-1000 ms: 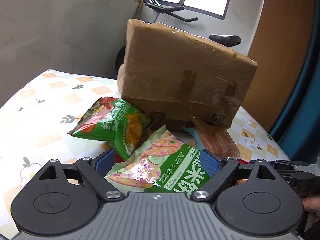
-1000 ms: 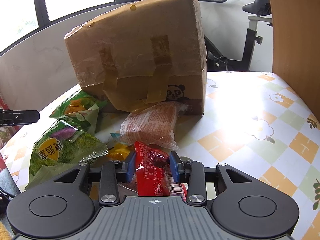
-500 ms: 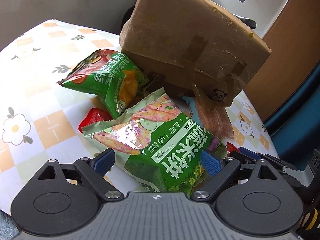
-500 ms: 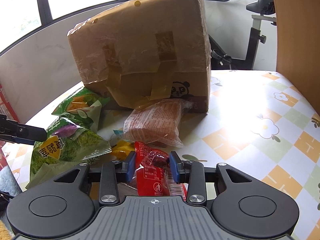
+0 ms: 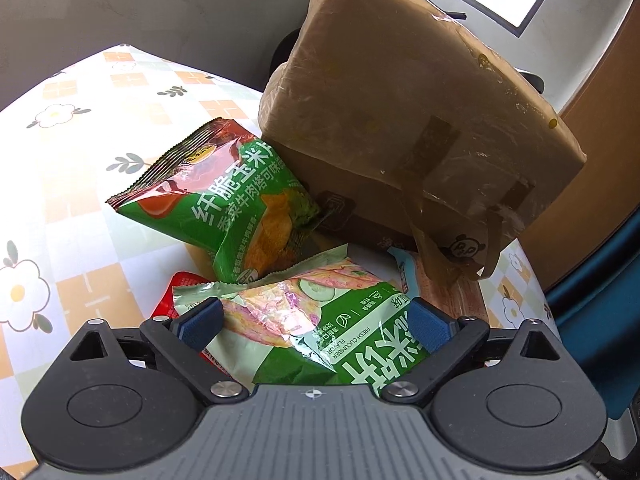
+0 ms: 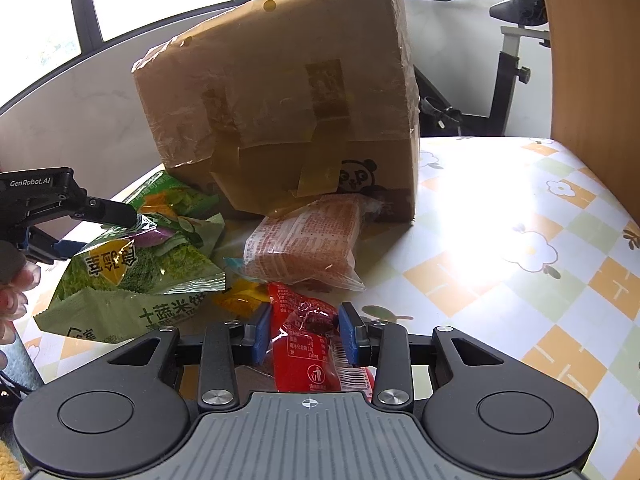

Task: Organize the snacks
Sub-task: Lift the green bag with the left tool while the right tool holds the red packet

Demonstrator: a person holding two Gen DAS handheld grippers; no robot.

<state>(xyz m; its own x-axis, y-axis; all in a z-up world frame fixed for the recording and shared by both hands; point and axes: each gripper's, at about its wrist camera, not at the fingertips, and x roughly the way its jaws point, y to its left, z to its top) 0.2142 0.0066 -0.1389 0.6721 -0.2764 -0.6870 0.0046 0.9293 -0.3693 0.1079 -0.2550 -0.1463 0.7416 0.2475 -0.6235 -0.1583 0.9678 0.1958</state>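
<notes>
A taped cardboard box (image 5: 404,128) stands on the flowered table; it also shows in the right wrist view (image 6: 288,108). My left gripper (image 5: 316,322) is open, its blue pads either side of a green cucumber-flavour snack bag (image 5: 320,320). A second green corn-chip bag (image 5: 224,200) leans against the box. My right gripper (image 6: 306,334) is shut on a red snack packet (image 6: 308,344). An orange-pink wrapped pack (image 6: 308,240) lies in front of the box. The left gripper (image 6: 60,208) shows at the left edge of the right wrist view.
The table (image 6: 500,240) has a checked flower cloth. A red packet (image 5: 176,292) and a small yellow packet (image 6: 236,298) lie among the bags. An exercise bike (image 6: 516,52) stands behind the table. A wooden panel (image 6: 592,52) rises at the right.
My left gripper has moved forward and down, so its open pads now straddle the cucumber bag. My right gripper has kept still with the red packet.
</notes>
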